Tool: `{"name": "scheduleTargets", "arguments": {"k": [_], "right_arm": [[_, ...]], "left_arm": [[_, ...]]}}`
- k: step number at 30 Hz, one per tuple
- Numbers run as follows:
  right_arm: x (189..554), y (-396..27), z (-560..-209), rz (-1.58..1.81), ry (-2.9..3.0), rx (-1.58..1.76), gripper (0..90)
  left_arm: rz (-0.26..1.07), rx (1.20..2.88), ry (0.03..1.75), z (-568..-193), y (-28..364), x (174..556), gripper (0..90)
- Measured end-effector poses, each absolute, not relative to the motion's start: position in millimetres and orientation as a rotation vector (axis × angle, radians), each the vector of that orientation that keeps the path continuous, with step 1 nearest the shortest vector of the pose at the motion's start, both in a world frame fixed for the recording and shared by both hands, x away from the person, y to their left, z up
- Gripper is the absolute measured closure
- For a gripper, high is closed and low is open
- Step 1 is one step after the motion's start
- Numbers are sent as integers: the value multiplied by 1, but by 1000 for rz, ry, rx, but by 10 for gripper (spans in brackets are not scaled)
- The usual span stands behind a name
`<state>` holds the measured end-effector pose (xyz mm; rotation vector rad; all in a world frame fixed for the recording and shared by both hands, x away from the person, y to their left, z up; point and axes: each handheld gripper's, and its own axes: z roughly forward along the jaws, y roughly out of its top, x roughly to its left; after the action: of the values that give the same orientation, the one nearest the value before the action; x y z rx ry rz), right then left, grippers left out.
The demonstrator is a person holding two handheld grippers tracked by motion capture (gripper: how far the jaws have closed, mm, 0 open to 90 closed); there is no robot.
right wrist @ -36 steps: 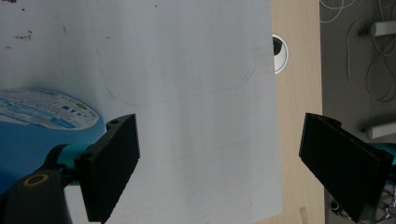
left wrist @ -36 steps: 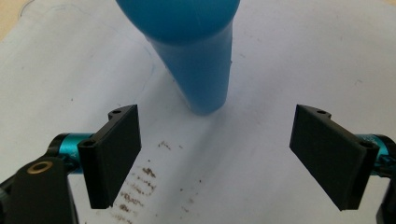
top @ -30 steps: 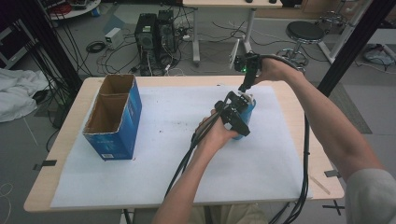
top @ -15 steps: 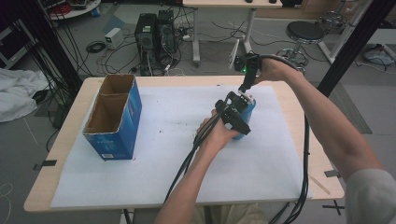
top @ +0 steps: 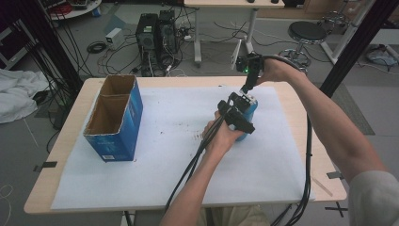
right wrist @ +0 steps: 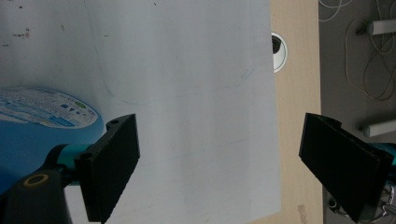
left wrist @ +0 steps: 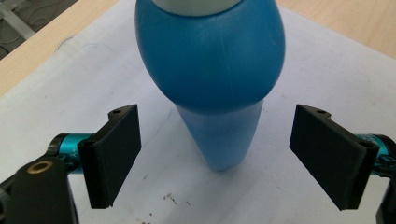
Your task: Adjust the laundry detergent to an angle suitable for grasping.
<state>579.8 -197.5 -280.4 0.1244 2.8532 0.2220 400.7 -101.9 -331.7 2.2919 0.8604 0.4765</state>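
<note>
Cardboard box (top: 114, 117) well left of blue bottle (left wrist: 212, 79)

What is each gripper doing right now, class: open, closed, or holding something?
Left gripper: open, its jaws either side of the blue bottle without touching it.
Right gripper: open, holding nothing, above the white sheet.

Blue bottle (left wrist: 210, 79) running off the top edge in the left gripper view, cap unseen, left tool (top: 241, 114) covering most of it from above, label print (right wrist: 44, 112) too small to read
</note>
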Motion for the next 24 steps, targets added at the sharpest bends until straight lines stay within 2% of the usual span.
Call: {"name": "scheduleTargets", "arguments": {"k": [16, 24], "right_arm": [[580, -200, -281, 221, 2852, 122, 115], [580, -201, -282, 218, 2851, 131, 115]], "left_arm": [[445, 2186, 956, -344, -114, 404, 171], [448, 2155, 974, -347, -117, 405, 214]]}}
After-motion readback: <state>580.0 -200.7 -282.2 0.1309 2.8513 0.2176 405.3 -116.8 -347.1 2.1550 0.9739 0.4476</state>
